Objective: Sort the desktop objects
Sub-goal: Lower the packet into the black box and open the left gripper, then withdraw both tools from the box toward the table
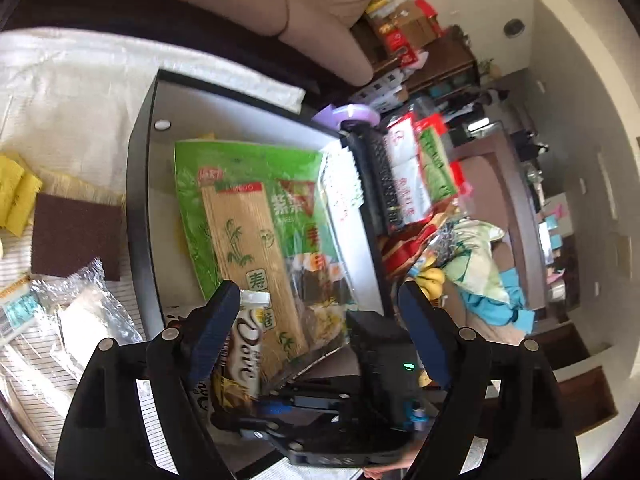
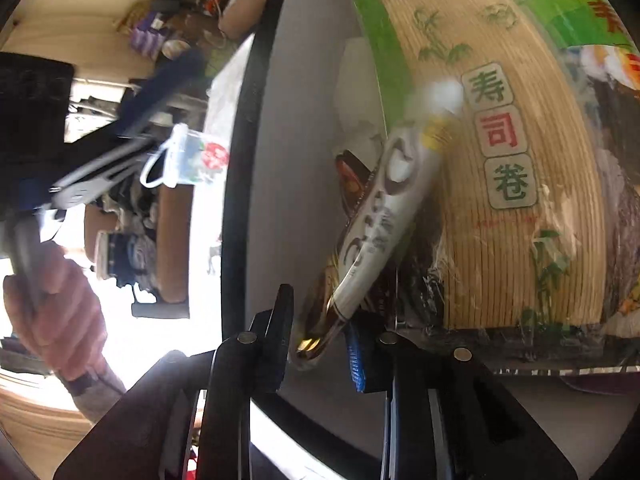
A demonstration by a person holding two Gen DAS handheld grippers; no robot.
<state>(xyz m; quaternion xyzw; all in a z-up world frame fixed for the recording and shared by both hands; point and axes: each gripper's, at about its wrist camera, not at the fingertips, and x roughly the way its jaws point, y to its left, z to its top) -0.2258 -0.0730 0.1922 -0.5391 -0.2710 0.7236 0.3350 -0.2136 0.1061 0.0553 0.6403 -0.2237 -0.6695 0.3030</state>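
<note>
Black-rimmed tray (image 1: 138, 184) holds the green sushi-kit packet (image 1: 256, 216) with bamboo mat showing through clear plastic, lying flat mid-tray; brown-and-white Dove wrapper (image 1: 244, 344) lies at its 7 o'clock corner, overlapping the packet edge; in the right wrist view the same wrapper (image 2: 372, 220) runs tilted from 1 to 7 o'clock, shiny, creased, low end between the right tool (image 2: 320, 344) fingers; pads look just beside it, contact not clear, jaws narrow but parted, not clearly clamping; left tool (image 1: 316, 336) wide open, nothing between its fingers, hovering over the tray's near end; the right tool's black body (image 1: 380, 360) sits between the left tool's fingers in view, crowding that corner; outside the tray at 9 o'clock: brown scouring pad (image 1: 76, 236), yellow cloths (image 1: 16, 196), clear plastic bags (image 1: 84, 312) on the white-covered counter (image 1: 60, 92); keyboard (image 1: 376, 176) stands along the tray's far rim at 2 o'clock; bare grey tray floor at 11 o'clock; a hand (image 2: 60, 312) grips the other handle.
</note>
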